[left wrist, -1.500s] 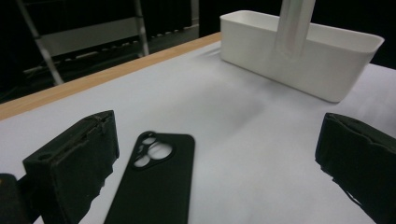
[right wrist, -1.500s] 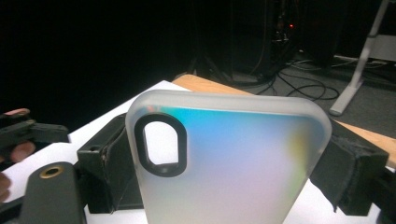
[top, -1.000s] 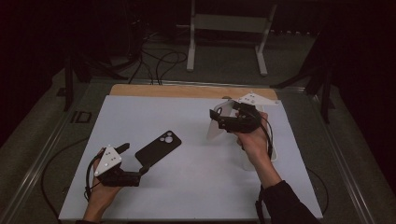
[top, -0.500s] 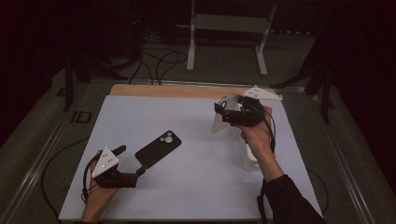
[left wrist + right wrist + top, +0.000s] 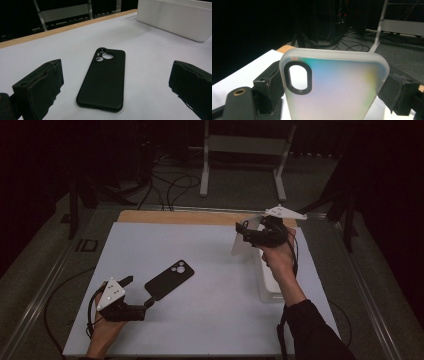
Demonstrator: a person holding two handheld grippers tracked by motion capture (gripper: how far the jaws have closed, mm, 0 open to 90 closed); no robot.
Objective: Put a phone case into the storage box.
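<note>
A black phone case (image 5: pixel 170 279) (image 5: pixel 103 80) lies camera-cutout up on the white tabletop (image 5: pixel 210 270). My left gripper (image 5: pixel 137 291) (image 5: pixel 115 85) rests low at the near left, open, its jaws straddling the case's near end without touching it. Held in the air over the table's far right, my right gripper (image 5: pixel 245 234) (image 5: pixel 334 95) is shut on a frosted, iridescent phone case (image 5: pixel 241 242) (image 5: pixel 332 87). That case stands upright between the jaws, with its oval camera hole at upper left in the right gripper view.
A white rectangular bin (image 5: pixel 270 282) (image 5: pixel 175 20) sits at the table's right, under the right forearm. A wooden strip (image 5: pixel 190 216) edges the far side. Beyond it are a metal stand (image 5: pixel 245 150) and cables on the floor.
The right gripper has carried the frosted case a little right and toward the far edge, slightly higher. The left gripper and the black case have stayed put.
</note>
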